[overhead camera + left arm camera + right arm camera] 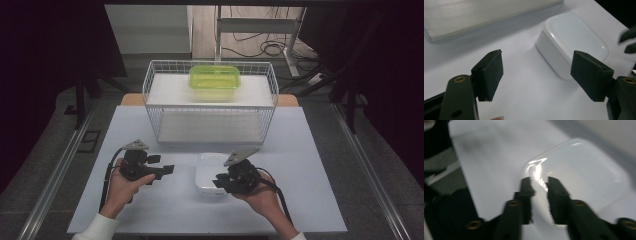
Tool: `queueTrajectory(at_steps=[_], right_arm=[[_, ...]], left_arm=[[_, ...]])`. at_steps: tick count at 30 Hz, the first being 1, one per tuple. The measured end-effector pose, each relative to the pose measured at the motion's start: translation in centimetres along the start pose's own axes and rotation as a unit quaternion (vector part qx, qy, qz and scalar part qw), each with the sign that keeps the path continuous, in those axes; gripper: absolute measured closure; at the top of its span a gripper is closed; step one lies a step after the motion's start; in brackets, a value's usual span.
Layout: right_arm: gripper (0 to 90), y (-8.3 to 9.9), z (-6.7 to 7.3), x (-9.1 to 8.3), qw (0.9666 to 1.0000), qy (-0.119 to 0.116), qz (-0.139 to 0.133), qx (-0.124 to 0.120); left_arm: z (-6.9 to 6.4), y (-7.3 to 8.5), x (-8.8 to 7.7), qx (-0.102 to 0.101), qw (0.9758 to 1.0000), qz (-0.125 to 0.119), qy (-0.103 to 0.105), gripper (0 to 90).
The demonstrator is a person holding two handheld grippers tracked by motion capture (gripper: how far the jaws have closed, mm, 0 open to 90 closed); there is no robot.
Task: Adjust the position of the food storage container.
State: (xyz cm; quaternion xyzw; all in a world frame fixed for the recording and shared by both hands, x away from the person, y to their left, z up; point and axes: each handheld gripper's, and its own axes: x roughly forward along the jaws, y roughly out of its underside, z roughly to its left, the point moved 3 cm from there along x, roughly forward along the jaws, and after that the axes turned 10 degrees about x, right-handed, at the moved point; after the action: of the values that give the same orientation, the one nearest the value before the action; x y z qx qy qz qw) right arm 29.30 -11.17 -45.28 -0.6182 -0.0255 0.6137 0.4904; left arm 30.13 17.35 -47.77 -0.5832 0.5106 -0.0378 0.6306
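1. White rounded-rectangular plastic box with a glossy closed lid (210, 175): resting flat on the pale grey table top (310, 200), in the near middle part, between the two hands and just in front of the wire basket.
2. Same white box seen in the left gripper view (574, 37): ahead of the jaws and toward the right one, apart from both pads, lid facing up.
3. Same white box in the right gripper view (584, 172): blurred, lying directly under and past the jaw tips.
4. Right gripper (220, 181): held in the right hand (260, 195) at the right edge of the white box, jaws pointing left over its near right corner. In its own view (539, 195) jaws parted by a narrow gap, with one corner of the lid seen through the gap; not pressing on it as far as the blur allows to tell, so open.
5. Left gripper (167, 170): held in the left hand (122, 187), left of the white box and apart from it, pointing right. In its own view (536, 72) pads standing wide apart, open, only bare table between them.
6. White wire basket with a flat white shelf inside (210, 107): standing on the far half of the table, behind the white box.
7. Yellow-green transparent plastic container with lid (214, 81): sitting on the upper shelf of the basket, toward its back, well apart from both grippers.
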Motion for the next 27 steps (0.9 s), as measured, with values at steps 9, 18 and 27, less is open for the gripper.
queueTrajectory(at_steps=[9, 18, 27], right_arm=[[30.4, 0.2, -3.2, -1.8, 0.9928, 0.018, -0.062, 0.101], [28.4, 1.2, -6.0, -2.3, 0.9808, -0.003, -0.081, 0.177], [31.5, 2.0, -7.4, -2.0, 0.9744, -0.013, -0.083, 0.209]], left_arm=[[-0.6, -0.3, 0.1, -0.020, 0.9997, -0.012, 0.009, 23.7], [-1.3, -0.2, 1.0, -0.049, 0.9980, -0.009, 0.039, 22.4], [-1.2, 0.0, 1.6, -0.068, 0.9968, -0.004, 0.042, 22.9]])
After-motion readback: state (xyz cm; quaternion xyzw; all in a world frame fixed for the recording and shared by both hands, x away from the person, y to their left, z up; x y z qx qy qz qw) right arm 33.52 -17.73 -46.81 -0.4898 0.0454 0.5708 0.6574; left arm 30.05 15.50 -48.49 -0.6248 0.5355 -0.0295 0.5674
